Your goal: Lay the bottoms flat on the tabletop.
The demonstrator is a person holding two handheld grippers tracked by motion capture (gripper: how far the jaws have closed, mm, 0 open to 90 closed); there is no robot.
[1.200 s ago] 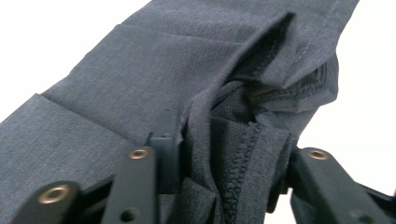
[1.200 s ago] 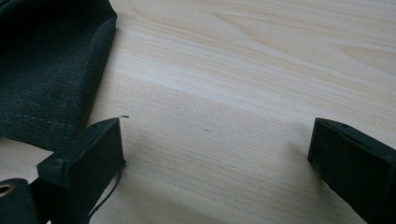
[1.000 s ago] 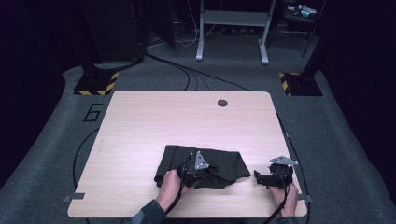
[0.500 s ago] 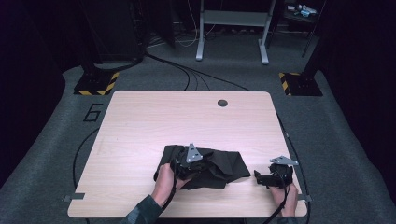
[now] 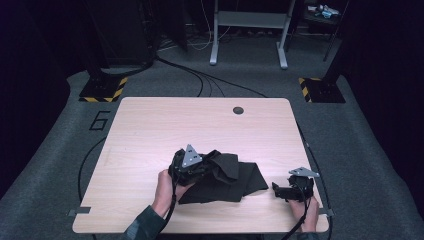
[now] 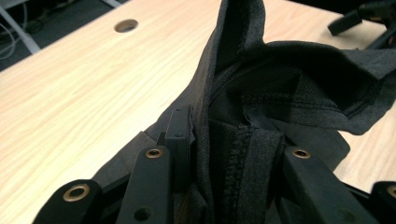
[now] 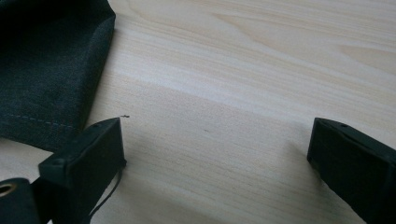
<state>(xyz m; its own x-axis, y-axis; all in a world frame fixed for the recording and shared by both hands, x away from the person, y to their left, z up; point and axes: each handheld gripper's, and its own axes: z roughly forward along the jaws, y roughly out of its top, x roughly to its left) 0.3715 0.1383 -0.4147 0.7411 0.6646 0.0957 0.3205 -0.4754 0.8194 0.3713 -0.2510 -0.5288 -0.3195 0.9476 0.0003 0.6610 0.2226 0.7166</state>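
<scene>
I've got my left gripper [image 6: 224, 154] clenched on the bunched black garment [image 5: 225, 175]; my right gripper [image 7: 215, 154] rests released on the table [image 5: 200, 125].

free: bare table [image 5: 165, 125] ahead and to my left, open for a pass | blocked: black cloth [image 5: 225, 177] heaped at near centre between my grippers | right gripper [image 7: 215, 154]: bare wood between jaws, cloth edge just beside it
</scene>
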